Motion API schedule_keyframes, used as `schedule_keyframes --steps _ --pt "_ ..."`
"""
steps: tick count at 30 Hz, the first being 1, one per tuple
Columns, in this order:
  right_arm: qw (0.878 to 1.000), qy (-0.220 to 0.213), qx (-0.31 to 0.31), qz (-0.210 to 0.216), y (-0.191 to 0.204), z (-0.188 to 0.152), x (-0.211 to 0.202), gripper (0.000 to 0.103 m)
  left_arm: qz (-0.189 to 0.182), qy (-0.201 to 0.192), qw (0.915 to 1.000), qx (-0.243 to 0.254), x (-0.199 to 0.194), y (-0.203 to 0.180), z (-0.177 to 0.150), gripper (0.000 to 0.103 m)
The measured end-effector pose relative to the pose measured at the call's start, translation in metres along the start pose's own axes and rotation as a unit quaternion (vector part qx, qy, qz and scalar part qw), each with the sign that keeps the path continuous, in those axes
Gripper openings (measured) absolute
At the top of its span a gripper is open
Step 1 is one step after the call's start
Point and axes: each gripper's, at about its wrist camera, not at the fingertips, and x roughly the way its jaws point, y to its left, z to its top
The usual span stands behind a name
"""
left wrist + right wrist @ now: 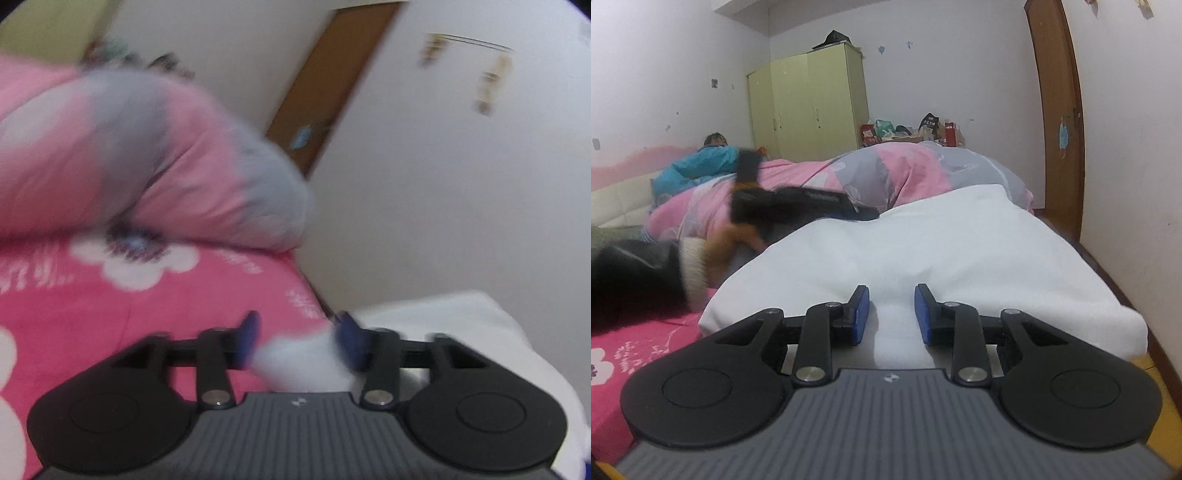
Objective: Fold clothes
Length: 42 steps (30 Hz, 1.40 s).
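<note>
A white cloth lies bunched on the pink flowered bed sheet, near the bed's right edge. My right gripper rests on its near part, and a ridge of the cloth runs between the blue pads, which close on it. In the left wrist view, which is blurred, my left gripper has a tongue of the white cloth filling the gap between its pads. The right wrist view shows a hand with a dark sleeve holding the left gripper at the cloth's far left edge.
A pink and grey quilt is heaped across the bed behind the cloth. A person in blue sits at the far left. A green wardrobe and a cluttered table stand at the back. A brown door and a wall run along the right.
</note>
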Motion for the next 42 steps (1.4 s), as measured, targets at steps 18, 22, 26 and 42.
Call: schedule_keyframes --steps 18,22,26,42 --pt "0.999 -0.012 -0.039 -0.018 -0.002 0.085 0.012 0.025 -0.117 -0.094 0.9594 0.239 -0.129 -0.104 -0.047 0.052" --pt "0.997 0.065 -0.026 -0.023 -0.022 0.133 0.086 0.023 -0.159 -0.079 0.9385 0.296 -0.128 -0.133 -0.085 0.05" --pt "0.986 0.161 -0.016 -0.049 -0.045 0.146 0.166 0.023 -0.165 -0.078 0.935 0.304 -0.121 -0.136 -0.104 0.048" --pt "0.986 0.0 0.085 -0.141 -0.063 0.13 0.039 0.019 -0.189 -0.09 0.9291 0.305 -0.125 -0.124 -0.103 0.051"
